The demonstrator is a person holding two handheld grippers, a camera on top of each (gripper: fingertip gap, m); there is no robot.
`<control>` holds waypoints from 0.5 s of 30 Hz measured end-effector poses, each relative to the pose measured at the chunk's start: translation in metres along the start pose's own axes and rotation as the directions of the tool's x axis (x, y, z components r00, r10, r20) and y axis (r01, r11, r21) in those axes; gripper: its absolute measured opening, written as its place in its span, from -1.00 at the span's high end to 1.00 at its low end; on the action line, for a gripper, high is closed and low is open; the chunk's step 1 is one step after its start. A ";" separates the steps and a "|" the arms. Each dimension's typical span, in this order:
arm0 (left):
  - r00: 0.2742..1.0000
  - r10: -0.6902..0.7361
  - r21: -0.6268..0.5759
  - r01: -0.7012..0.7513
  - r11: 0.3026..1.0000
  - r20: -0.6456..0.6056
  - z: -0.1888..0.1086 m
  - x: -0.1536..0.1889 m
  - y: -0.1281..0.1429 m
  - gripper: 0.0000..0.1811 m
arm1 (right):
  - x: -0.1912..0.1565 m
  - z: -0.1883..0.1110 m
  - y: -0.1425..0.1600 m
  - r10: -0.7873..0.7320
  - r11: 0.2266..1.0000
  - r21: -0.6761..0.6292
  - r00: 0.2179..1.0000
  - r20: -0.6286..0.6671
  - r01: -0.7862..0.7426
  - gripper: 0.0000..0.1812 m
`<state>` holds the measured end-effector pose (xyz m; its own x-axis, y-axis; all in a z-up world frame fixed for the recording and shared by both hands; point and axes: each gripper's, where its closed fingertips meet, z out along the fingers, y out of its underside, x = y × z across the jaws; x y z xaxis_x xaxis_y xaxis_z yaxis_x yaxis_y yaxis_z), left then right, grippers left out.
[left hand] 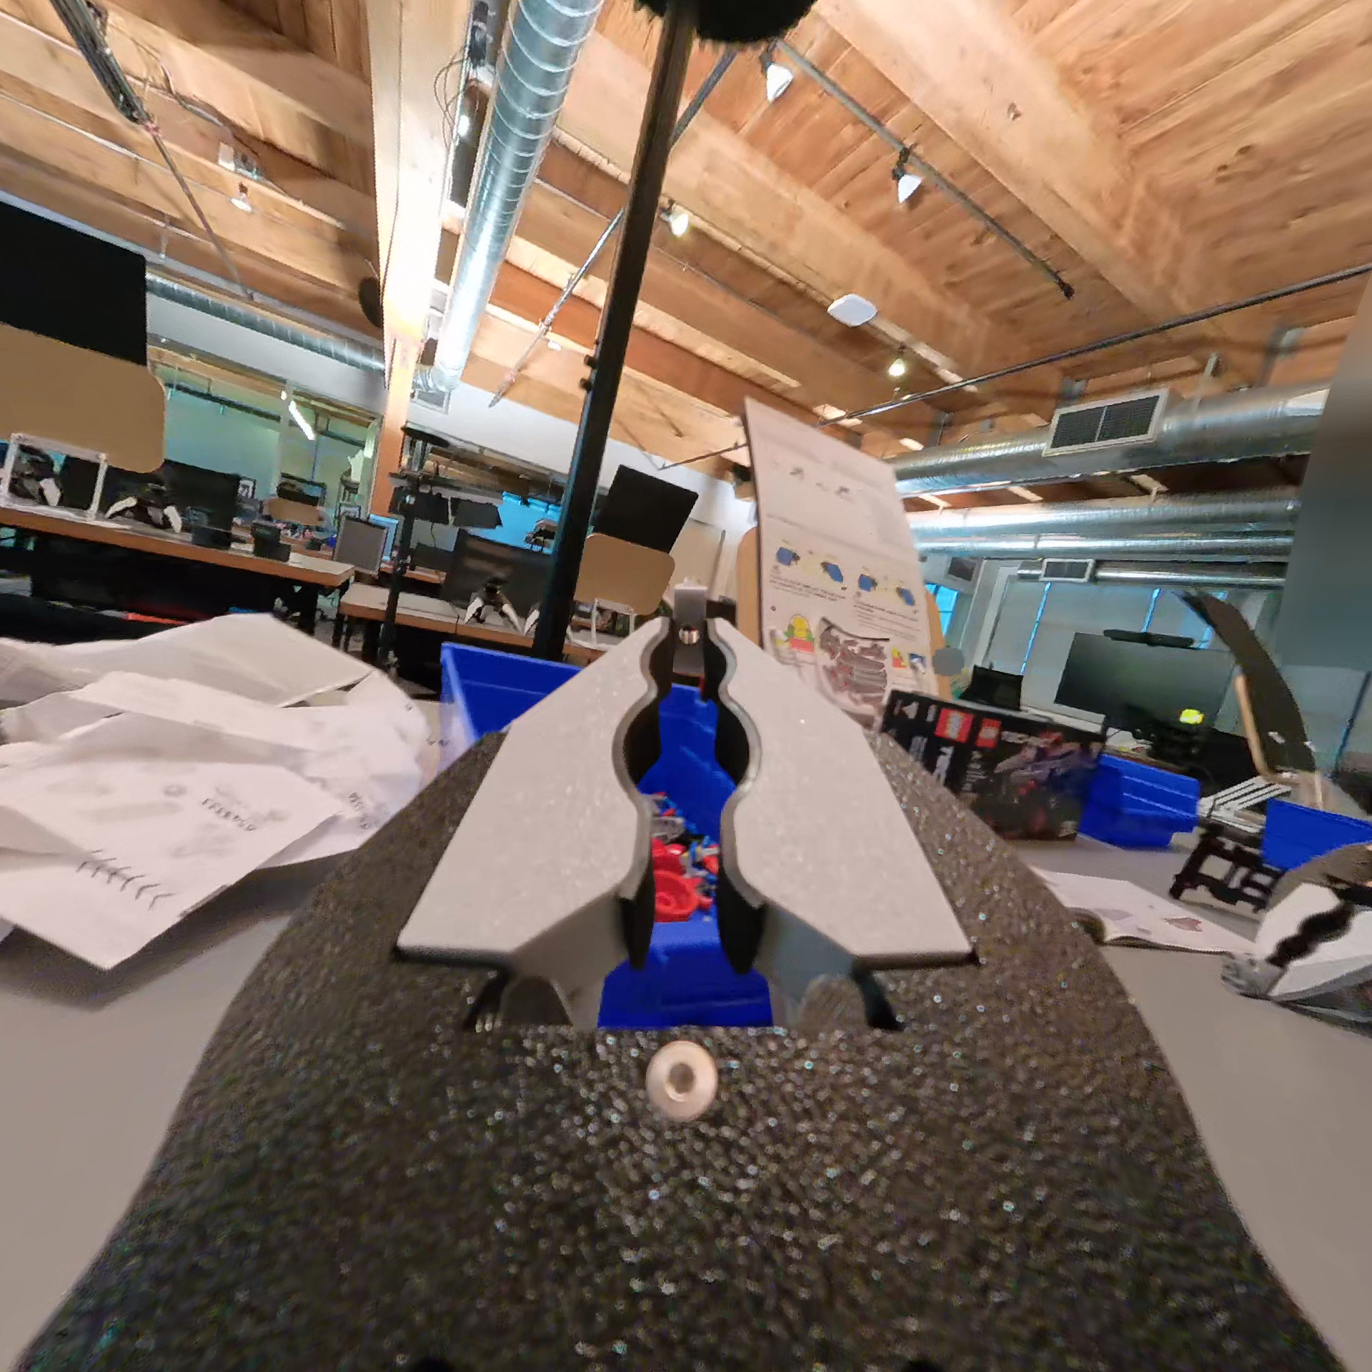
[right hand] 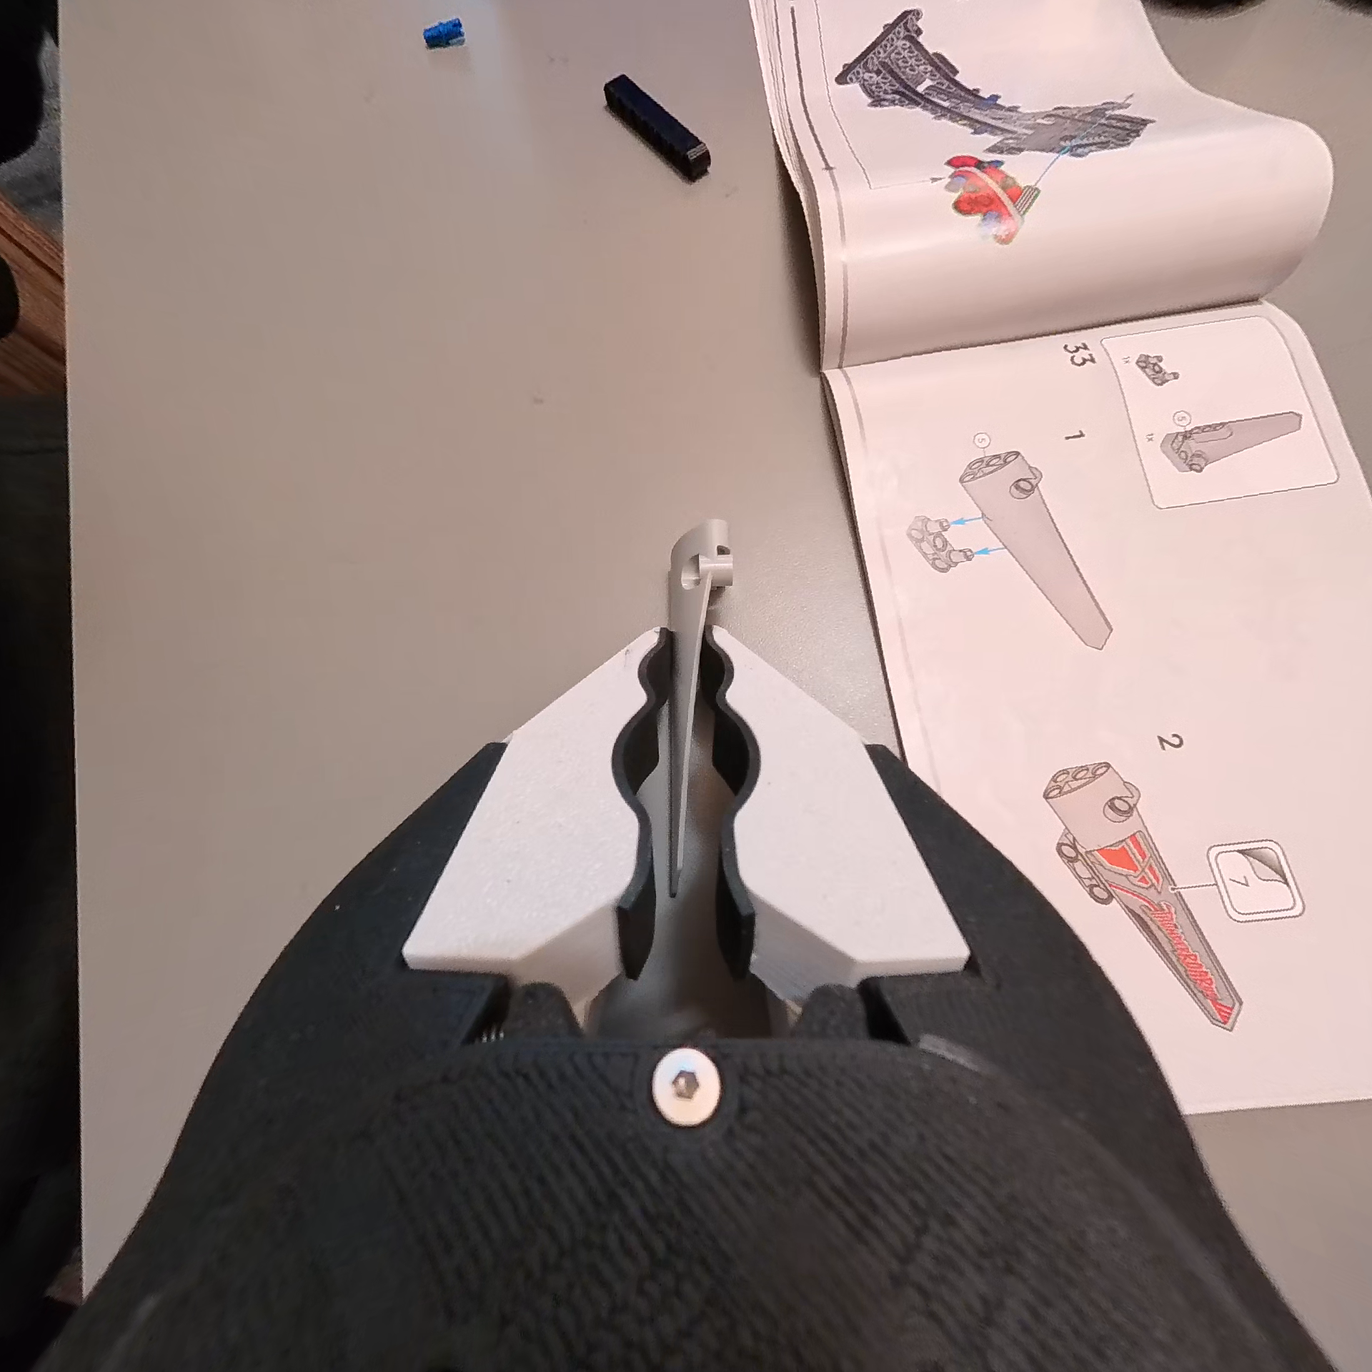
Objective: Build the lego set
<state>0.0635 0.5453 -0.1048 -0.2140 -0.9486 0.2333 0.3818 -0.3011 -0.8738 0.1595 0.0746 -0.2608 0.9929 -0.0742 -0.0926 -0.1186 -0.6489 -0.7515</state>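
Observation:
My left gripper [left hand: 687,644] is shut on a small grey connector piece [left hand: 690,605] that sticks out past its tips, held above the blue parts bin [left hand: 505,687]. My right gripper [right hand: 687,640] is shut on a long grey tapered panel [right hand: 696,572] whose holed end pokes out ahead, low over the grey table [right hand: 371,445]. The right gripper also shows in the left wrist view [left hand: 1307,939] at the far right. An open instruction booklet [right hand: 1076,609] lies right of the right gripper.
A black beam [right hand: 655,128] and a small blue pin [right hand: 444,33] lie on the table ahead. The table edge [right hand: 70,594] runs along the left. Crumpled paper bags [left hand: 185,765], a black pole [left hand: 616,334], the set's box [left hand: 995,765], an upright instruction sheet [left hand: 831,564] and a black built frame [left hand: 1225,865] surround the bin. The grippers' ends are close to 50 centimeters from one another.

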 end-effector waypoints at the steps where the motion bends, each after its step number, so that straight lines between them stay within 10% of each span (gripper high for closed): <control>1: 1.000 0.002 -0.026 -0.002 1.000 0.015 0.002 -0.009 0.005 0.95 | 0.000 0.000 0.000 -0.001 1.000 0.000 1.000 -0.001 0.001 0.94; 10: 0.984 0.086 -0.029 -0.083 0.996 0.159 -0.016 -0.077 -0.018 0.95 | 0.000 0.000 0.000 -0.009 1.000 -0.001 1.000 -0.008 0.009 0.94; 15: 0.991 0.063 0.087 -0.074 0.993 0.121 -0.026 -0.039 -0.041 0.96 | 0.000 0.000 0.000 -0.008 1.000 -0.001 1.000 -0.007 0.008 0.94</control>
<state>0.0326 0.5969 -0.0895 -0.0792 -0.9706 0.2274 0.4738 -0.2374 -0.8481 0.1596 0.0746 -0.2609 0.9939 -0.0741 -0.0822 -0.1106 -0.6499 -0.7519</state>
